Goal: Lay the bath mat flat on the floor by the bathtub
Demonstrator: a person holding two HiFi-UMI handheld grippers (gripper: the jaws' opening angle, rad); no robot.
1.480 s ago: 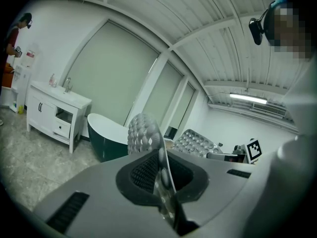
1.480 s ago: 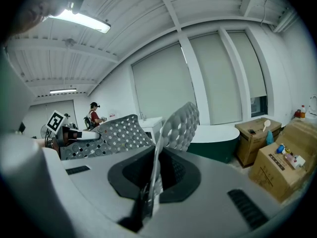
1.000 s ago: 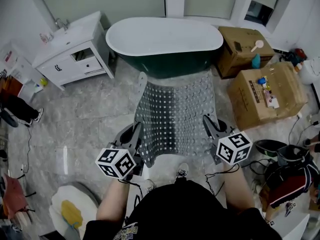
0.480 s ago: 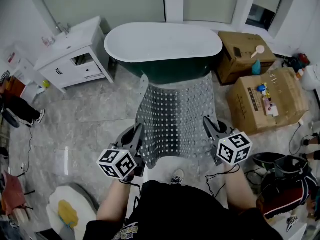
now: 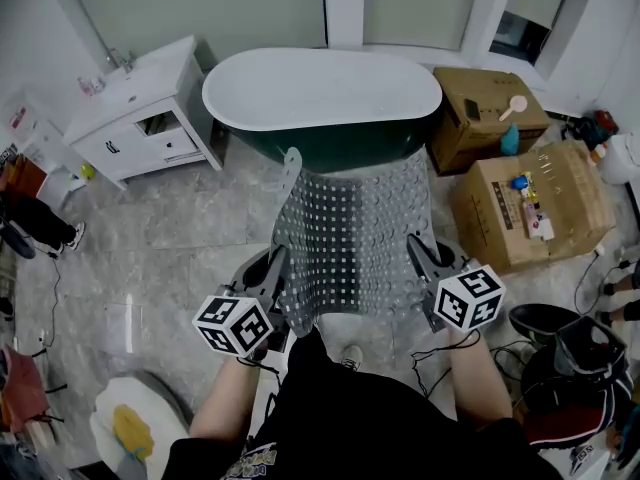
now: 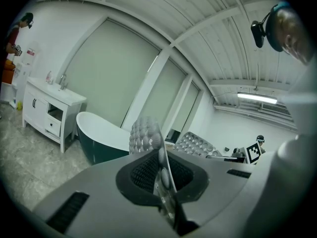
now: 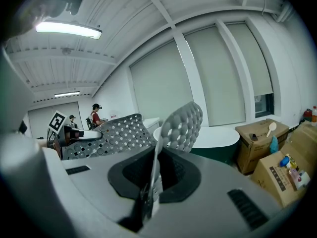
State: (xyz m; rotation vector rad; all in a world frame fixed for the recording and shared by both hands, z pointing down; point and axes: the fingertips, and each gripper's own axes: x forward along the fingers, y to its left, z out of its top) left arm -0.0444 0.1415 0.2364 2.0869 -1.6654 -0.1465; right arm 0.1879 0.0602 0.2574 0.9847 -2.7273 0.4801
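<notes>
Sagging grey perforated bath mat (image 5: 350,238), corners clamped in left gripper (image 5: 276,266) and right gripper (image 5: 417,252) jaws

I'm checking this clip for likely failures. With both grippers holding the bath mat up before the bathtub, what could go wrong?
1. The left gripper and right gripper each pinch only a thin edge of the bath mat; it might slip out.
2. The mat's far left corner curls up beside the bathtub and could fold instead of lying flat.
3. Its sagging near edge hangs near the person's shoe and may land on it.
</notes>
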